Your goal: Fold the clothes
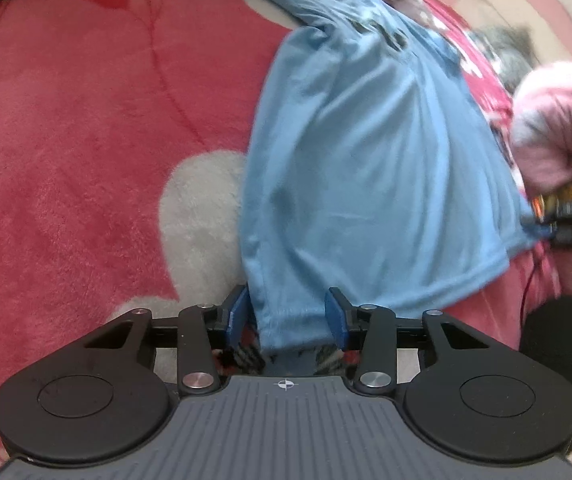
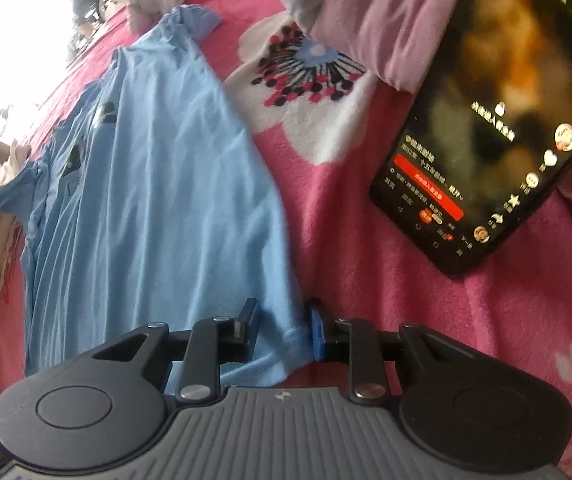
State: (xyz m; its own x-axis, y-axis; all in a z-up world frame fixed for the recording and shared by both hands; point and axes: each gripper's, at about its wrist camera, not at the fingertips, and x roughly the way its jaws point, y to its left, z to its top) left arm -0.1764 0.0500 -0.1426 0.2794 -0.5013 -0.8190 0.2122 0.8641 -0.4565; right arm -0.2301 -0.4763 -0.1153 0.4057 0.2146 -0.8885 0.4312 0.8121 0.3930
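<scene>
On the pink blanket (image 2: 366, 280), left of the phone (image 2: 486, 120), the blue shirt (image 2: 157, 200) is lying mostly flat, seemingly one side folded; both grippers' half-open fingers (image 1: 332, 312) are straddling its hem, grip uncertain.

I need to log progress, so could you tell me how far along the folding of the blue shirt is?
Done: the blue shirt lies spread on the pink blanket. In hand: the left tongs and right tongs each straddle a hem corner. Left: no fold is visible yet, so every fold remains.
</scene>
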